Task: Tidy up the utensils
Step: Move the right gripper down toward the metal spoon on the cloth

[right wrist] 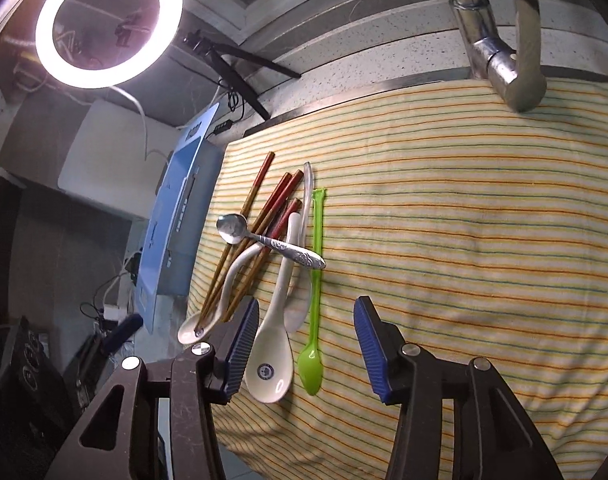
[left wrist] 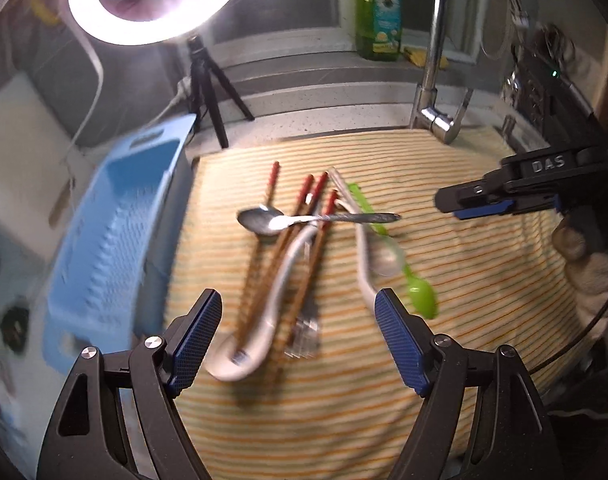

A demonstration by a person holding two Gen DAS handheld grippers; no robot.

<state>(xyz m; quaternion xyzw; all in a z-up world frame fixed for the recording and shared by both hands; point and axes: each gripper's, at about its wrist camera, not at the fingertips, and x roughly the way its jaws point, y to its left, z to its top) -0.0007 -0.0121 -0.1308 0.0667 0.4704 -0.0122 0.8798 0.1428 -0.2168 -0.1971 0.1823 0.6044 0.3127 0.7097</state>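
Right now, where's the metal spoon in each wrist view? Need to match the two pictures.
Left wrist: metal spoon left of centre, lying crosswise over the chopsticks, bowl toward the left, handle pointing right.
Right wrist: metal spoon left of centre, crosswise on the same pile, bowl upper left, handle running down-right toward the green spoon.
Shared landmark: the faucet at the far edge of the striped cloth.

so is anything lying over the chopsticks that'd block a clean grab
Yes: the metal spoon lies across the chopsticks, and a white spoon overlaps them lower down. Both grippers are clear of the pile.
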